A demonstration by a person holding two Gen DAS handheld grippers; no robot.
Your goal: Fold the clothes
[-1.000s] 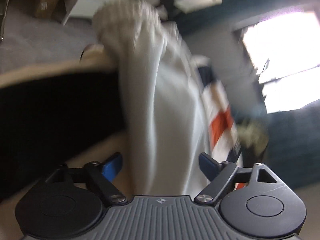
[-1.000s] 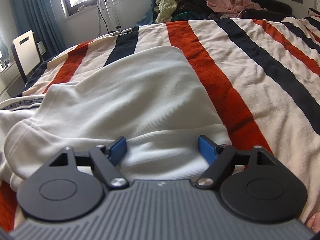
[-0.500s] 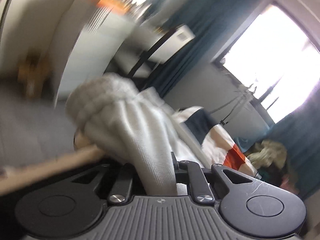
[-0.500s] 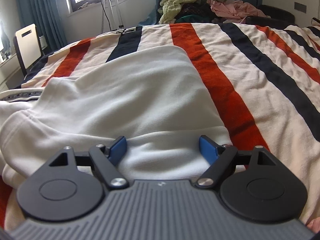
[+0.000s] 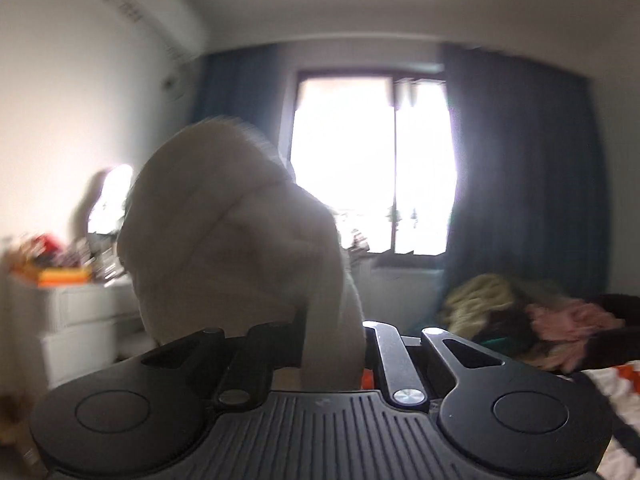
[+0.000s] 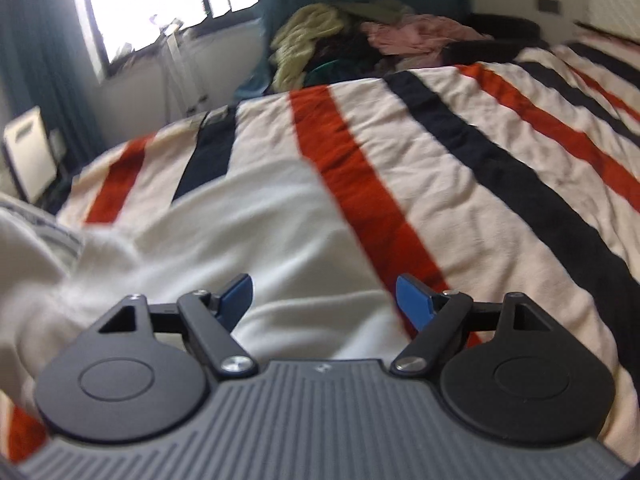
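A white sweatshirt (image 6: pixel 256 232) lies spread on the striped bed cover (image 6: pixel 500 184). My left gripper (image 5: pixel 332 356) is shut on the sweatshirt's sleeve (image 5: pixel 240 240) and holds it raised in the air, the cuff bunched in front of the window. My right gripper (image 6: pixel 324 300) is open and empty, its blue fingertips (image 6: pixel 412 300) low over the sweatshirt's body near its right edge. The left fingertips are hidden by the cloth.
A pile of clothes (image 6: pixel 360 36) lies at the far end of the bed, also in the left wrist view (image 5: pixel 532 312). A window (image 5: pixel 372 160) with dark curtains is behind. A white dresser (image 5: pixel 80 312) with clutter stands at left.
My left gripper closed on the sleeve and lifted it, swinging up from the floor side to face the window. My right gripper stayed open and shifted slightly forward over the sweatshirt.
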